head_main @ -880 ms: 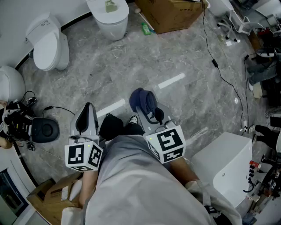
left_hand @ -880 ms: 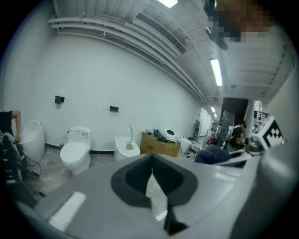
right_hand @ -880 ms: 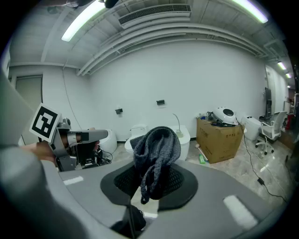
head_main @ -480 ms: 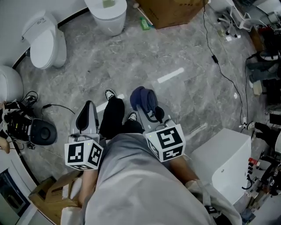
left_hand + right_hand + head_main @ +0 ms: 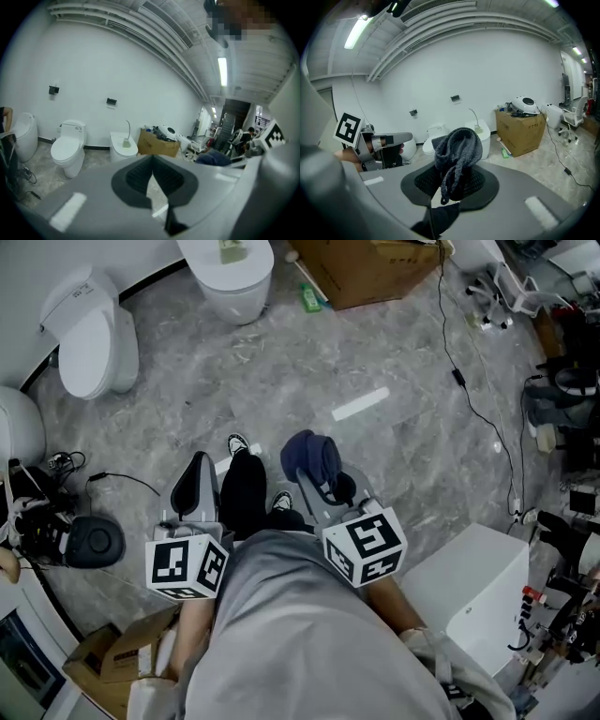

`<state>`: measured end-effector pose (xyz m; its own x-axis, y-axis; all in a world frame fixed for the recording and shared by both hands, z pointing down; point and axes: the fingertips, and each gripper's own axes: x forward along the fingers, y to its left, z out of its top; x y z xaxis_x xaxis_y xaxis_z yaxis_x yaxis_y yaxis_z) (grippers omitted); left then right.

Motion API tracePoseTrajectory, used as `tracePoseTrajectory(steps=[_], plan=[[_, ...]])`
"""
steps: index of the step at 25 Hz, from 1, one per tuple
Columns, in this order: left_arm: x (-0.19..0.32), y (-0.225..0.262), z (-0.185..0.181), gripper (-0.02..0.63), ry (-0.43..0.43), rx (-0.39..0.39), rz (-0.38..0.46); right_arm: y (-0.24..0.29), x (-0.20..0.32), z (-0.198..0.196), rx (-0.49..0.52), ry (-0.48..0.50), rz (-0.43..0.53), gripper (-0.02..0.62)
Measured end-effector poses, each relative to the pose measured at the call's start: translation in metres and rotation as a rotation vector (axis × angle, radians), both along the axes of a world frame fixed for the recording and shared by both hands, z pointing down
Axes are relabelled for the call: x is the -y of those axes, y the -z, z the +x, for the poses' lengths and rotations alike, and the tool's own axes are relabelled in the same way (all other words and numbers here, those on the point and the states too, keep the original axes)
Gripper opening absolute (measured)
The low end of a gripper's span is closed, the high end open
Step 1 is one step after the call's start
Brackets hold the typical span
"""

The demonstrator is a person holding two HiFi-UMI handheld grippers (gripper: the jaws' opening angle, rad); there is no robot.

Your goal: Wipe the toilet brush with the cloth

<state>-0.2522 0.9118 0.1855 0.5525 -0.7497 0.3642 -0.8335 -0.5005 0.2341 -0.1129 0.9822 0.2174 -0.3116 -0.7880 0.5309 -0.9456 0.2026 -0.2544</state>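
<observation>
Clamped between the right gripper point(image 5: 445, 185) fingers, the cloth point(image 5: 458, 147) is bunched above them, ready for wiping. Left gripper point(image 5: 151, 173) fingers are pressed together, empty. The toilet brush point(image 5: 126, 142) is parked well ahead of both, on a toilet point(image 5: 120, 149) lid.

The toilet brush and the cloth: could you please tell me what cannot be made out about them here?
- toilet brush, head view: at the top edge, too small to show handle or bristles.
- toilet brush, left gripper view: far and tiny; its head cannot be told.
- cloth, right gripper view: lower end hidden between the right gripper's jaws.
</observation>
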Motion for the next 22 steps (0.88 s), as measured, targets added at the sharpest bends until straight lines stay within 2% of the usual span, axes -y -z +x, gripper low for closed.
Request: tracePoseTrajectory(steps=[7,10,13,17,22], plan=[[0.067,0.004,0.008,0.0,-0.008,-0.007,-0.021,0.0,0.065,0.005,0.005,0.024,-0.032,0.077],[0.103,0.01,0.006,0.0,-0.01,-0.035,-0.03,0.005,0.1,0.004,-0.001,0.025,-0.032,0.08],[0.143,0.015,0.0,0.0,-0.01,-0.056,-0.031,0.01,0.14,-0.002,0.002,0.023,-0.024,0.086],[0.192,0.018,-0.016,0.0,0.03,-0.025,-0.018,0.017,0.186,-0.008,0.008,0.017,-0.01,0.087],[0.241,0.027,-0.033,0.0,0.057,-0.041,-0.012,0.025,0.235,-0.02,-0.007,0.035,-0.002,0.087]])
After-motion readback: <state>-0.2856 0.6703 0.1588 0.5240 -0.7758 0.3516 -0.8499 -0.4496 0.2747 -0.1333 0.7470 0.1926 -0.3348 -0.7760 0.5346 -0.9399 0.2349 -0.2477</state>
